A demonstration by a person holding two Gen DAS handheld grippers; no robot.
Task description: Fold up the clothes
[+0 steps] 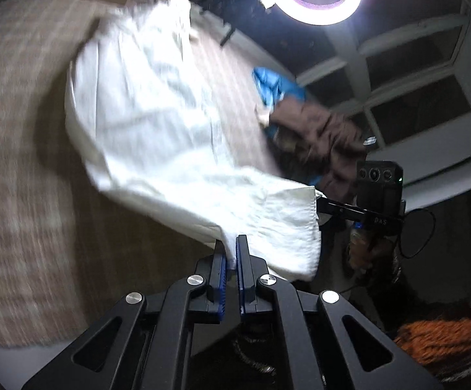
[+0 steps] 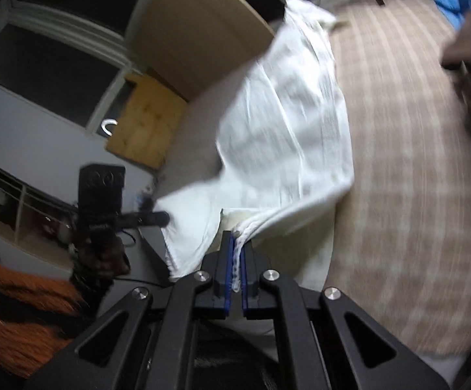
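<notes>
Each fisheye sits just behind its own claw, looking along the fingers, close on the white garment [image 1: 170, 149]; both share it and the striped bed cover [image 2: 398, 162]; each sees the other claw.

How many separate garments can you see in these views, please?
3: white garment held by both tongs; blue garment and brown garment piled on the checked surface. Others may be hidden.

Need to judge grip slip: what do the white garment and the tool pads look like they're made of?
White garment: thin woven cloth, likely cotton, matte, slightly sheer, with fine woven stripes and soft creases. Pads on the right tool: blue, ribbed, probably rubber or soft plastic; blur leaves it open.
</notes>
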